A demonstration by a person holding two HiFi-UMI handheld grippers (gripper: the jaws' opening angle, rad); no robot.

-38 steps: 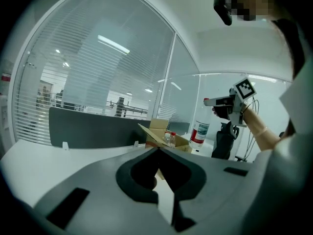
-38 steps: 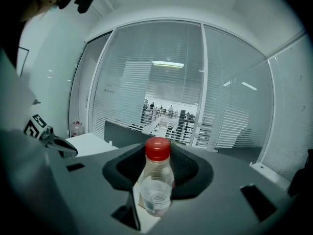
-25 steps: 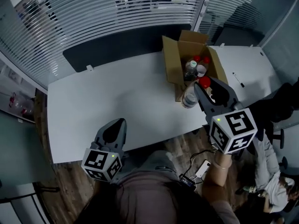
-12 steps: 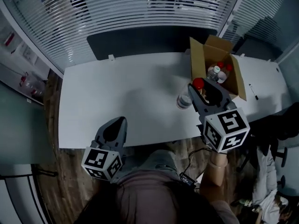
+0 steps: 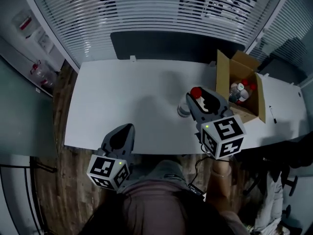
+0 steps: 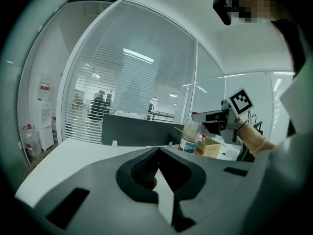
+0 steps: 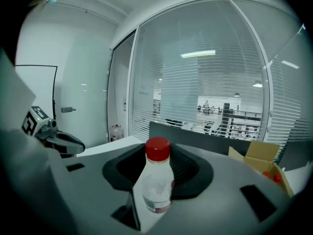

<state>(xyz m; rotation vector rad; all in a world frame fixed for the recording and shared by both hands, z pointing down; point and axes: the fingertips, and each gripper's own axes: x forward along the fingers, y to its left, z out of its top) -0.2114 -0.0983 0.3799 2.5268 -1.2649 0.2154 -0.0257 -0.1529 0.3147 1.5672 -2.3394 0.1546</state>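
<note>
Here, right gripper (image 5: 194, 101) outstretched, bottle (image 5: 184, 109) upright between jaws (left gripper (image 5: 125, 129) low).

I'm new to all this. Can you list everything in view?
white table: one, white, centre
brown cardboard box: one, brown, open, table's right end
small bottles: several, some red caps, inside box
clear plastic bottle with red cap: one, clear, clamped in right hand-held gripper over table
dark grey partition panel: one, table's far edge
slatted blinds: white, behind partition
wooden floor: brown, around table
left hand-held gripper: one, grey, shut, empty, table's near edge
right hand-held gripper: one, grey, holding bottle
</note>
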